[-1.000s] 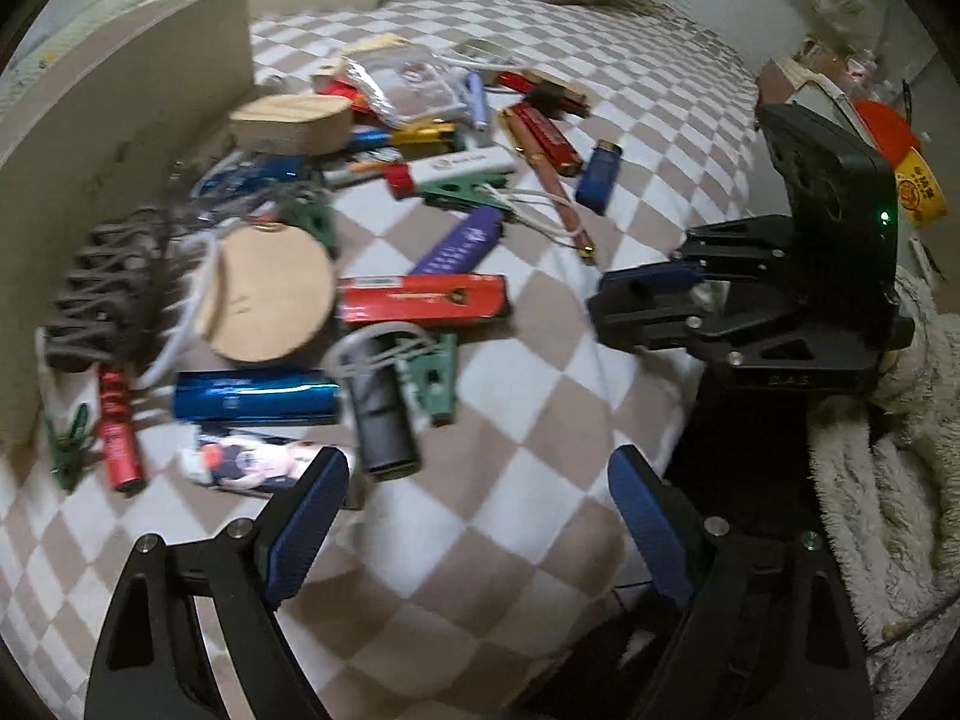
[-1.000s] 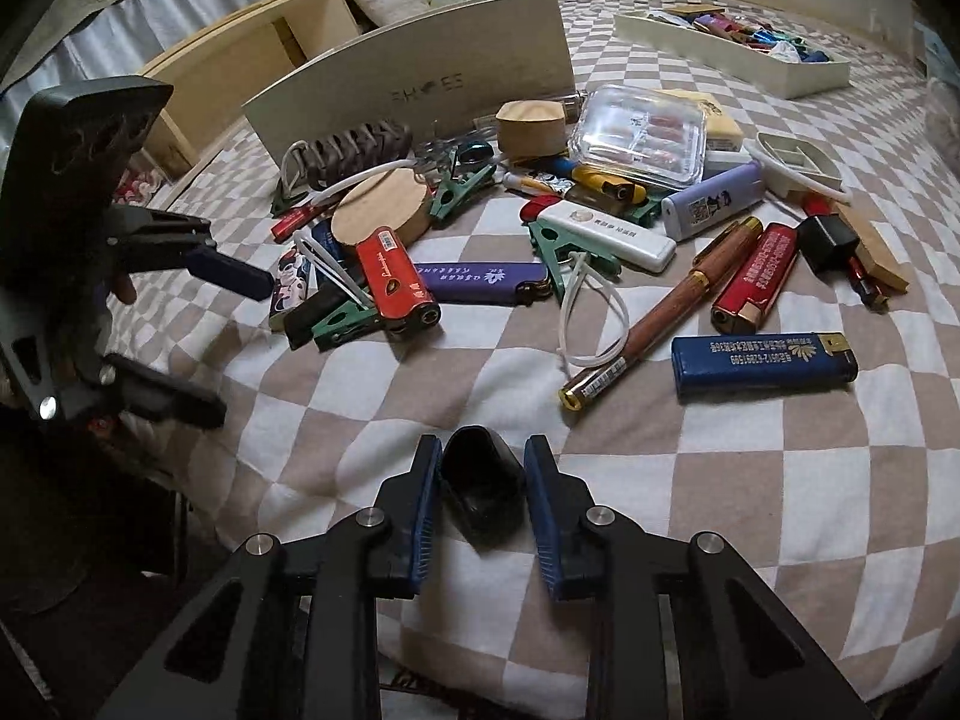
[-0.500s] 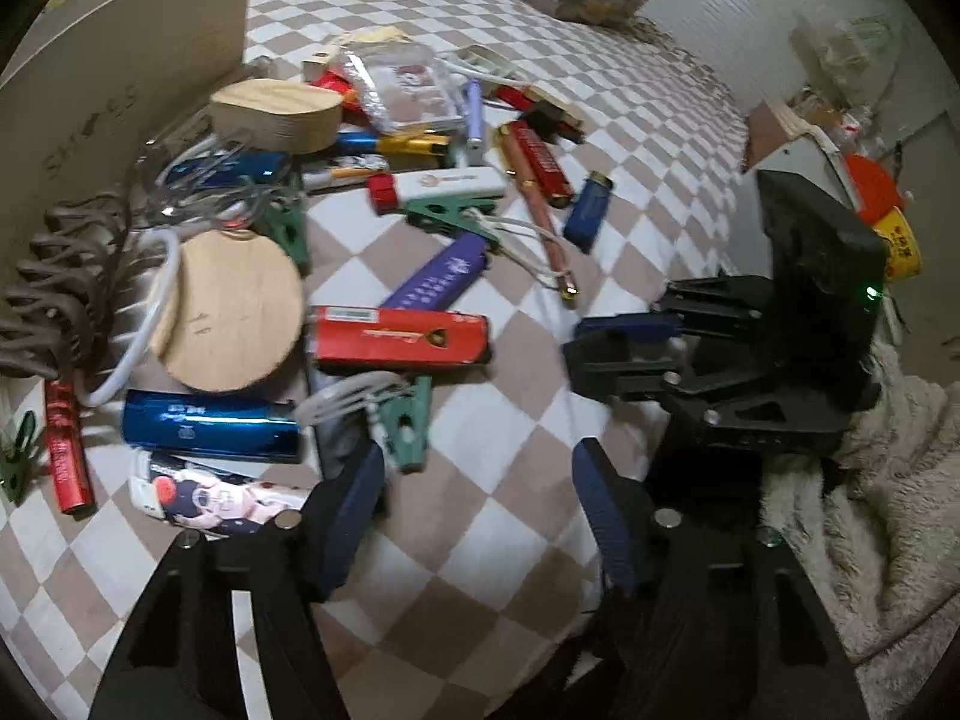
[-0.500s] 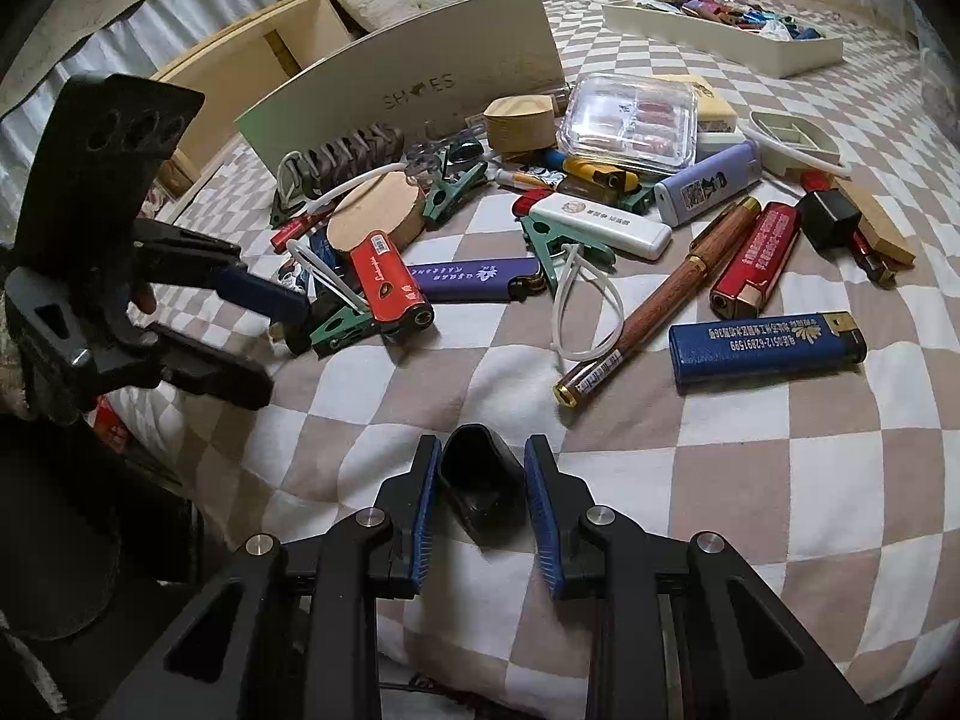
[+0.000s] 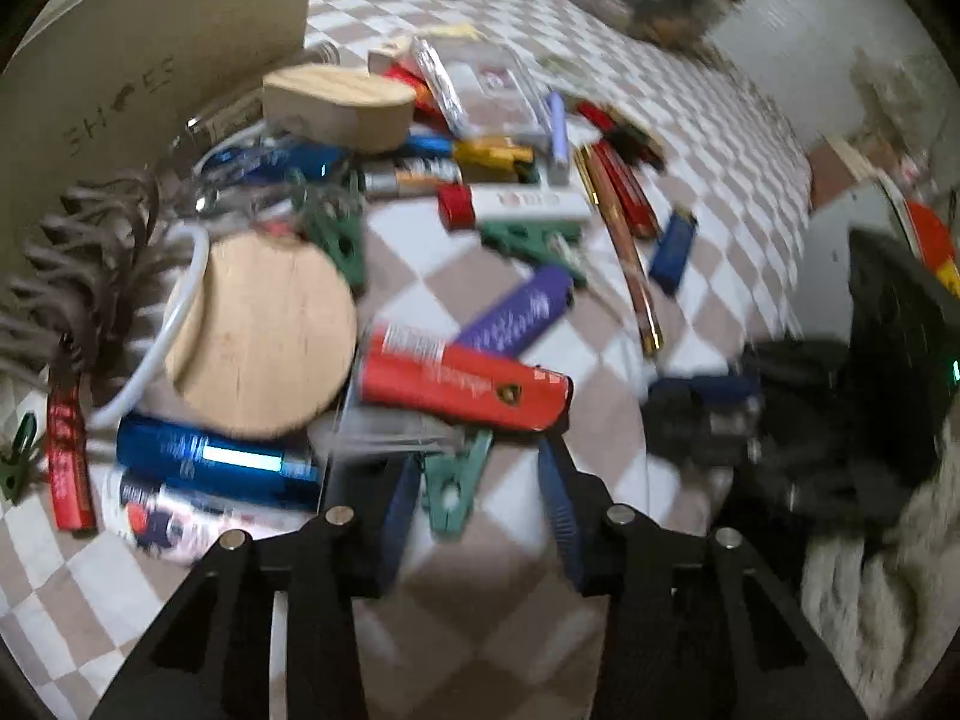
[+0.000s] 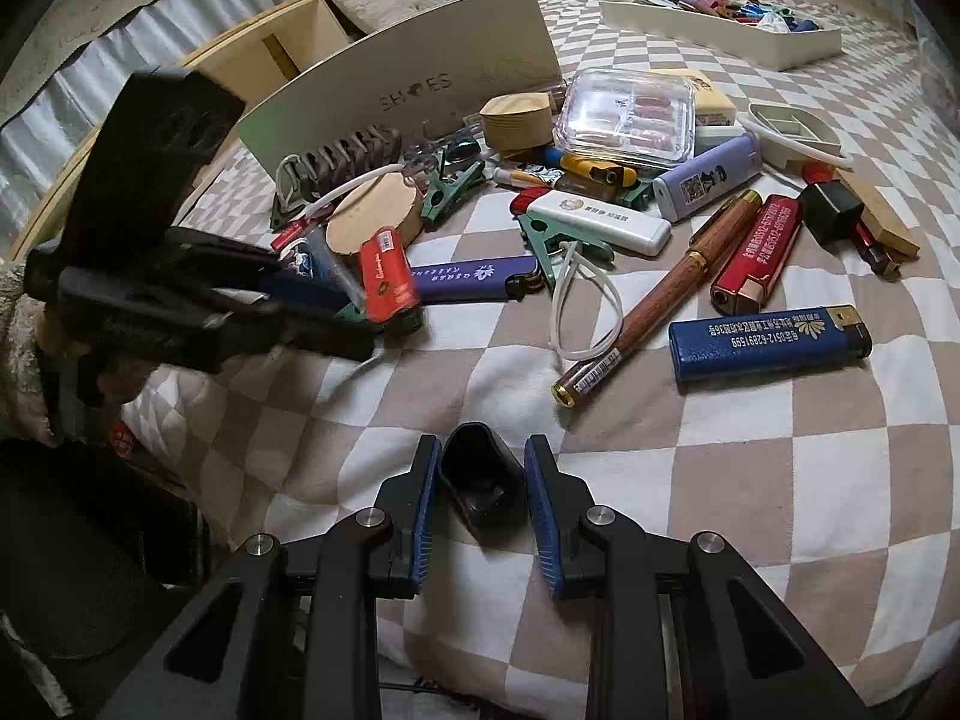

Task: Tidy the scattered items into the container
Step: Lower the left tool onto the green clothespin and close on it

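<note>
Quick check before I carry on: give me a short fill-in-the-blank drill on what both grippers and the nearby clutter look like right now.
1. The right gripper is shut on a small ____ cap.
2. The left gripper, jaws closing, has a ____ clip between them.
3. The wooden pen lies beside a ____ lighter nearest the right gripper.
4. The beige board reads ____.

Missing words: black; green; blue; SHOES

My left gripper (image 5: 480,498) was closing its blue-padded jaws around a green plastic clip (image 5: 459,480) on the checkered bedspread (image 5: 708,138), near its front edge. A red rectangular lighter (image 5: 462,381) lay just beyond, beside a round wooden disc (image 5: 264,330). I could not tell whether the pads touched the clip.
</note>
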{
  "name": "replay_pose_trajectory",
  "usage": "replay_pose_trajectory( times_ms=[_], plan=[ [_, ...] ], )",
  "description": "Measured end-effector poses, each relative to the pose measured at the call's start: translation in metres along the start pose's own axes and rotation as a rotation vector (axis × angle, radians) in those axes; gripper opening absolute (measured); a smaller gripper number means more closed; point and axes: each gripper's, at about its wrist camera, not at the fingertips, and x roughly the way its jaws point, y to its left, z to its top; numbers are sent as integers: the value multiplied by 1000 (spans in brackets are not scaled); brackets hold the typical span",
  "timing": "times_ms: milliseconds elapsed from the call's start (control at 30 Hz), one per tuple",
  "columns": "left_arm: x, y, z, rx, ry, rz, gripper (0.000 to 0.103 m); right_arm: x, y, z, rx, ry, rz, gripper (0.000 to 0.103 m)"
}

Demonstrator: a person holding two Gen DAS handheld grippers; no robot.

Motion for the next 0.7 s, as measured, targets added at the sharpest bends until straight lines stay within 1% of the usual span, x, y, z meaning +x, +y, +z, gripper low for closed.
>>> replay_pose_trajectory(
  times_ms=[100,200,267,300,367,533,700],
  plan=[
    [7,-8,4,21,-36,32,40,0,0,0,-1,0,0,29],
    [11,-14,4,54,-43,64,38,-1,0,0,-3,-2,0,29],
    [9,-12,4,64,-44,79,30,-1,0,0,-2,-3,0,29],
    [8,-9,4,50,-42,80,25,-1,0,-1,-3,-4,-1,29],
    [6,-4,5,27,-35,62,25,0,0,-1,-3,-7,-3,29],
    [1,-8,-1,40,-25,65,25,1,4,-1,-30,-6,-34,29],
    [-6,-8,-8,18,-9,56,25,-1,7,0,-42,-10,-57,29]
  ],
)
